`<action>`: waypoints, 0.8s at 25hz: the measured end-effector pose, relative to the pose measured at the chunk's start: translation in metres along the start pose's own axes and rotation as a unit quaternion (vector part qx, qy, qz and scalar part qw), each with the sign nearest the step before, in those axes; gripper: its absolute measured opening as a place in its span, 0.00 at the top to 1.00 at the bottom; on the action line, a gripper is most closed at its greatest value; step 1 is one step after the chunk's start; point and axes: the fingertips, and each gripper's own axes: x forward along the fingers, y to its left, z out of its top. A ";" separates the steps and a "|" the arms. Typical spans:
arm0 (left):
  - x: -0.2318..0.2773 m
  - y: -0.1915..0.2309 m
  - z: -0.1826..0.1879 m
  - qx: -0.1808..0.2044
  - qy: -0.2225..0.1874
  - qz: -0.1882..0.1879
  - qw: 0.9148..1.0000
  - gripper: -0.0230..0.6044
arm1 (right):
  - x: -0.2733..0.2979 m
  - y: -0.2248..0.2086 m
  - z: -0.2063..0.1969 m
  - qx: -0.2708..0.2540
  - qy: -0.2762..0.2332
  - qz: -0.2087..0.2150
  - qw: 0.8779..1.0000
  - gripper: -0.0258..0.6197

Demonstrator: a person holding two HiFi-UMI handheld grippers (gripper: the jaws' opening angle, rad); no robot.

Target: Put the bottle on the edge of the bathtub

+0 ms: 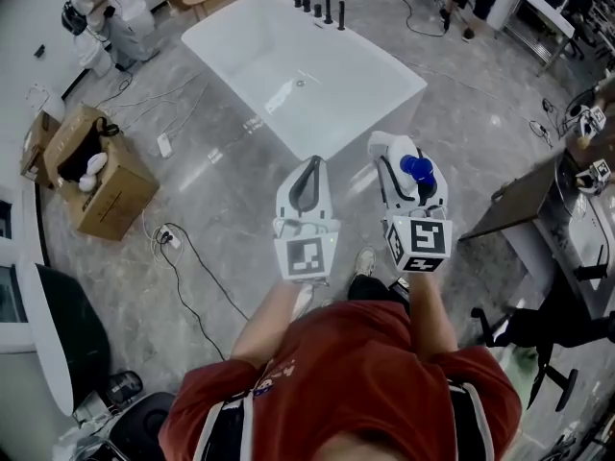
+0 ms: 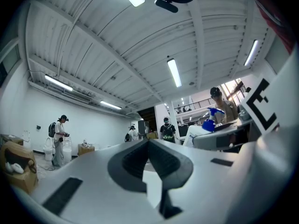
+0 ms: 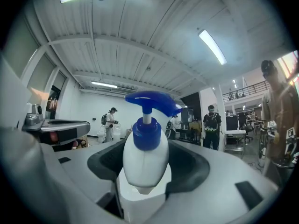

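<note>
While right gripper [image 3: 148, 174] clamps it, bottle [image 3: 145, 158] upright, pump [image 3: 150, 101] uppermost

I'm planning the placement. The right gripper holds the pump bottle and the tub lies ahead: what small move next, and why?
Probably carry the right gripper forward to the bathtub rim: the bottle is clamped upright in its jaws but hangs short of the tub.

No word, brand or number can be read anywhere. The left cube [image 1: 306, 255] and the right cube [image 1: 420, 242] bear only black-and-white square marker patterns. The print on the person's red shirt [image 1: 356, 373] is too small to make out.
</note>
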 end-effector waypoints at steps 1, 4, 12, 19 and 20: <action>0.008 -0.002 0.000 0.000 0.000 -0.001 1.000 0.94 | 0.005 -0.006 0.001 0.000 -0.001 0.000 1.000 0.54; 0.033 -0.012 -0.004 0.000 0.003 -0.008 1.000 0.94 | 0.018 -0.026 0.000 0.000 0.001 -0.005 1.000 0.54; 0.103 -0.050 -0.013 0.000 0.009 -0.030 1.000 0.94 | 0.052 -0.092 -0.008 0.018 0.006 -0.022 1.000 0.54; 0.164 -0.079 -0.026 0.014 0.014 -0.039 0.999 0.94 | 0.087 -0.141 -0.003 0.020 -0.002 -0.017 1.000 0.54; 0.172 -0.083 -0.026 0.011 0.014 -0.037 0.999 0.94 | 0.092 -0.149 -0.003 0.019 -0.002 -0.017 1.000 0.54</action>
